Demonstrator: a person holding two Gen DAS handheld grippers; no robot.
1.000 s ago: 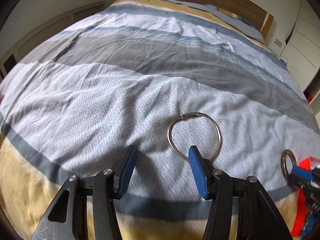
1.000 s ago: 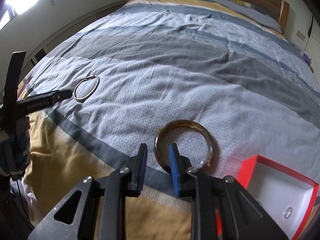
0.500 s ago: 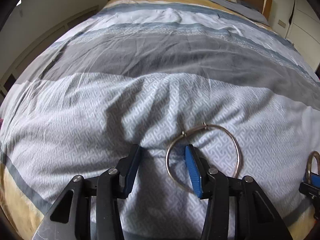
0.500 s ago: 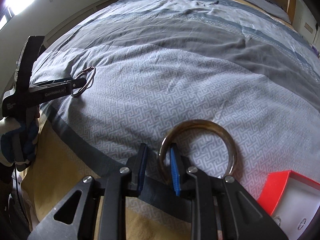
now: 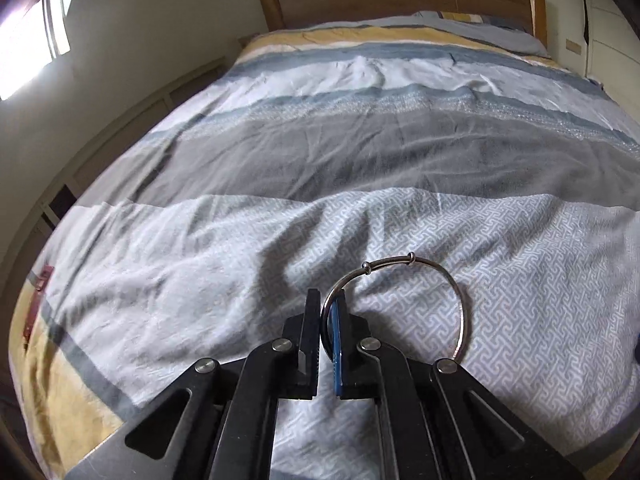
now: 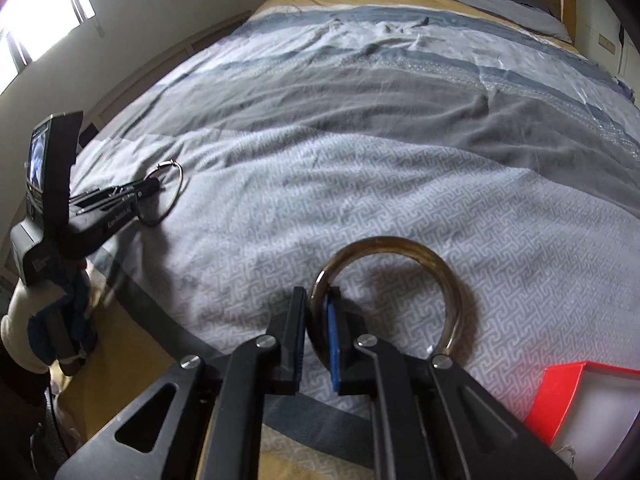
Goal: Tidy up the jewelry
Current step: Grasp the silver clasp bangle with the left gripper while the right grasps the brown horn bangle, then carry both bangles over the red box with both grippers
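My left gripper [image 5: 325, 312] pinches the silver bangle [image 5: 460, 292], my right gripper [image 6: 316, 312] the amber bangle [image 6: 440, 264]; thin rim grips may swivel before the red box [image 6: 568, 384] at four o'clock.

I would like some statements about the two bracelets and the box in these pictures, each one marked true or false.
1. The left gripper grips the thin silver wire bangle. True.
2. The right gripper is empty. False: its jaws are shut on the thick brown bangle.
3. The red box with white lining lies at the right gripper's right. True.
4. Both bangles are inside the box. False: both are over the patterned bedspread.
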